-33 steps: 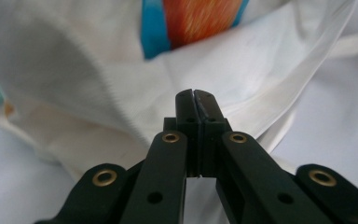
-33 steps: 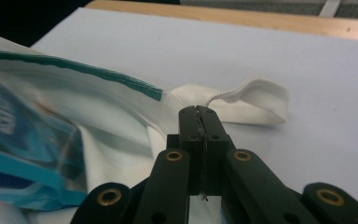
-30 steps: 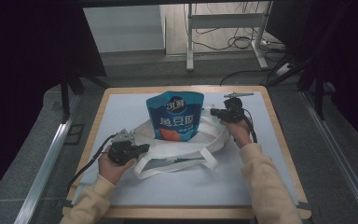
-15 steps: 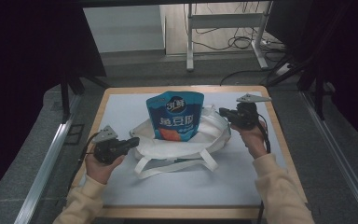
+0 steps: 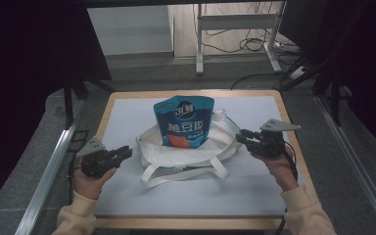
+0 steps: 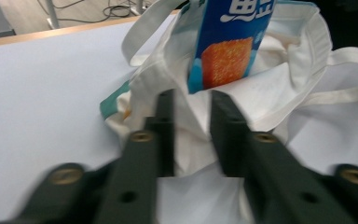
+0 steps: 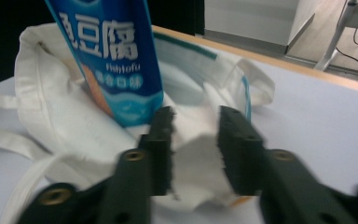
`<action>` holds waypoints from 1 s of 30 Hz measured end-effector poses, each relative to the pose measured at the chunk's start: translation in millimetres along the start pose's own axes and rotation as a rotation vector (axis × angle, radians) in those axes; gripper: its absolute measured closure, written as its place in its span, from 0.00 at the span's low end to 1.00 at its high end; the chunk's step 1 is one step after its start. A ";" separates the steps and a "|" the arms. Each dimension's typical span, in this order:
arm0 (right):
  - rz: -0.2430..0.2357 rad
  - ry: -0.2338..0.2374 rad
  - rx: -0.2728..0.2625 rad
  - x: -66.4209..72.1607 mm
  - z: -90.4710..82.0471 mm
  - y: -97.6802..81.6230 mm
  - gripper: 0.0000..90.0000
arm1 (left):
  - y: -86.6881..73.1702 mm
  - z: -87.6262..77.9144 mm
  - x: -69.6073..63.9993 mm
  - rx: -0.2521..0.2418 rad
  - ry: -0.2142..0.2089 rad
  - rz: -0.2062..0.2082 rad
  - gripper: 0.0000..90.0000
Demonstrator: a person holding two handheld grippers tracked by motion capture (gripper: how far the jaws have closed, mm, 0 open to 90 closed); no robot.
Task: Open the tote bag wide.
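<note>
1. White tote bag (image 5: 188, 154): lies at the centre of the high view on the pale table top (image 5: 127, 107), its mouth slumped open and its two straps (image 5: 181, 174) trailing toward the lower edge of the frame
2. Blue snack pouch (image 5: 184, 121): stands upright inside the bag, its upper part rising above the cloth rim, just above centre of the high view; an orange panel shows low on its face
3. Left gripper (image 5: 123, 153): lower left of the high view, held in the person's left hand (image 5: 89, 176), pointing right toward the bag's rim and just clear of it. In the left gripper view its jaws have just been opening and stand apart; the cloth lies beyond the tips, with nothing pinched between the pads, so it is released
4. Right gripper (image 5: 241, 135): right of centre in the high view, held in the right hand (image 5: 279, 164), pointing left at the bag's other side, near it but apart. In the right gripper view its jaws have likewise just been opening and stand parted with nothing between them; the bag's cloth and the pouch lie beyond them
5. Wooden table edge (image 5: 293, 132): frames the pale surface on all sides
</note>
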State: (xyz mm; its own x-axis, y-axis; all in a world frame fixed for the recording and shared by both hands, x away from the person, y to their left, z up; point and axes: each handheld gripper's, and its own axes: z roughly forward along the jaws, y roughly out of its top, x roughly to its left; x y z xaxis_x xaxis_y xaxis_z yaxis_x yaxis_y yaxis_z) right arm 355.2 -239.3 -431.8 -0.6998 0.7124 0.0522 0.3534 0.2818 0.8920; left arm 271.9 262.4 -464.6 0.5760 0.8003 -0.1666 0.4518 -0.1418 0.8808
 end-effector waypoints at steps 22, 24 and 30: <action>0.073 -0.029 0.088 -7.1 -6.9 -68.3 0.47 | -39.7 12.2 11.8 0.124 0.080 0.015 0.38; 0.074 -0.031 0.086 -6.7 -6.5 -68.8 0.47 | -40.1 13.1 11.5 0.126 0.084 0.016 0.38; 0.065 -0.043 0.086 -6.4 -6.2 -71.1 0.45 | -39.8 14.8 12.1 0.125 0.092 0.017 0.37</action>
State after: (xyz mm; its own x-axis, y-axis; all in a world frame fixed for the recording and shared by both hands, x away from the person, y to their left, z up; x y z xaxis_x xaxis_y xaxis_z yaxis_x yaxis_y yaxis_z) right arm 330.7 -267.9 -492.8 -0.6471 0.7573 0.0876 0.4501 0.2869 0.8456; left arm 271.0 269.2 -508.2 0.5217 0.8466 -0.1056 0.5272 -0.2225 0.8201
